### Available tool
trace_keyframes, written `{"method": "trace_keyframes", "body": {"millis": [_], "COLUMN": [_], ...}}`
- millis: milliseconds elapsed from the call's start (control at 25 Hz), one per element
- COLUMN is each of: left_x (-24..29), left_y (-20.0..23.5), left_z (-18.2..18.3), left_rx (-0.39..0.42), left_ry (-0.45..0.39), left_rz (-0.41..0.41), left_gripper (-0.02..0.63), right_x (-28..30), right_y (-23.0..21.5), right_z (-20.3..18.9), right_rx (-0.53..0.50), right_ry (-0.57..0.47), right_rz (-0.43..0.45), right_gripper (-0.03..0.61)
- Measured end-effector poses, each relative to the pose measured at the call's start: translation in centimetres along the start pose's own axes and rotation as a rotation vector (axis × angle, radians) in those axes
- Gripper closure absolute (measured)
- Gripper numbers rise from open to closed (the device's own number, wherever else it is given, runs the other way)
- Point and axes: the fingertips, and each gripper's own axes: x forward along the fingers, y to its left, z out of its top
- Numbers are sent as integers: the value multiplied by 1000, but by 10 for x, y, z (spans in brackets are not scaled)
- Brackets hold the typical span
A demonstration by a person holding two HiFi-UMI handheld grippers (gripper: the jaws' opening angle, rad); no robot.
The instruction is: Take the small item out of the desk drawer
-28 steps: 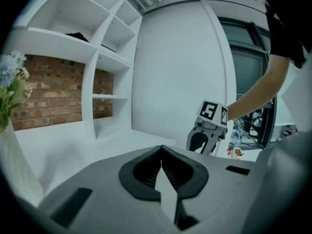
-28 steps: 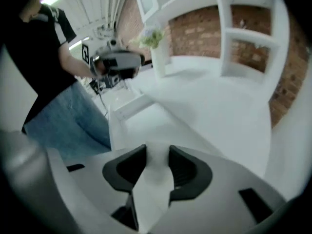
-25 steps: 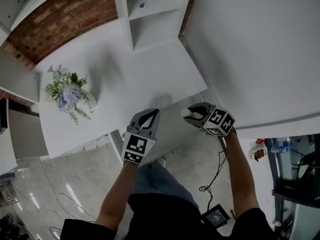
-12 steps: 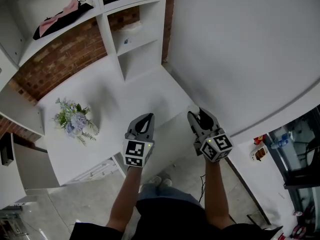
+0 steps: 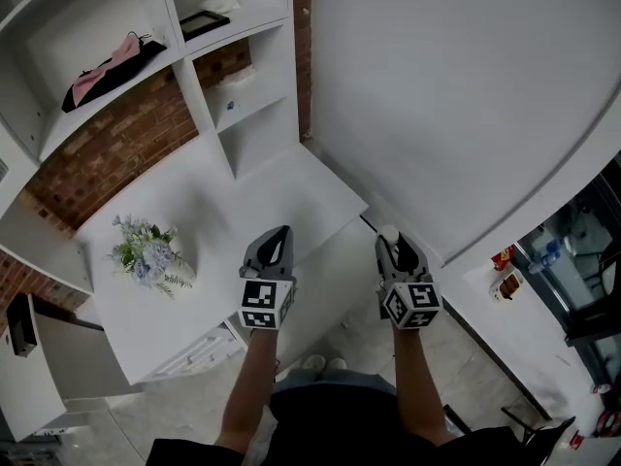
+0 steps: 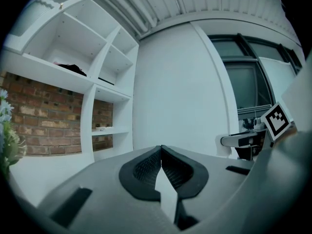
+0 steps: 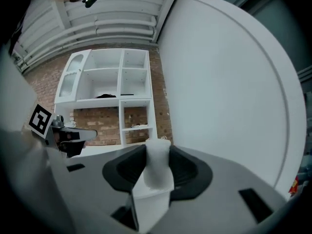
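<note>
light: bright, even; soft shadows | focus: sharp | edges: fisheye bend; dark corners (both gripper views)

Smooth matt desk (image 5: 254,200), rough brick wall (image 5: 114,149)

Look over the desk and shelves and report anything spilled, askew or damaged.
Nothing stands out. The blue-and-white flower bouquet sits on the white desk, the pink-and-black cloth item lies on its white shelf, and the small white cylindrical item is held in the right gripper. No spill or damage shows.
</note>
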Motion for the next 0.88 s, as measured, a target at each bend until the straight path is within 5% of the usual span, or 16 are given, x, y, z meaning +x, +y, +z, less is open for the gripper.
{"method": "trace_keyframes", "body": {"millis": [880], "left_x": [-9], "left_y": [-26], "left_z": [-7], "left_rx": [-1], "left_ry": [22], "left_rz": [-52], "left_gripper": [604], "right_x": [-29], "right_y": [2], "right_z": [8], "right_rx": [-54], "right_ry": [0], "right_rz": [-65], "right_gripper": [433]}}
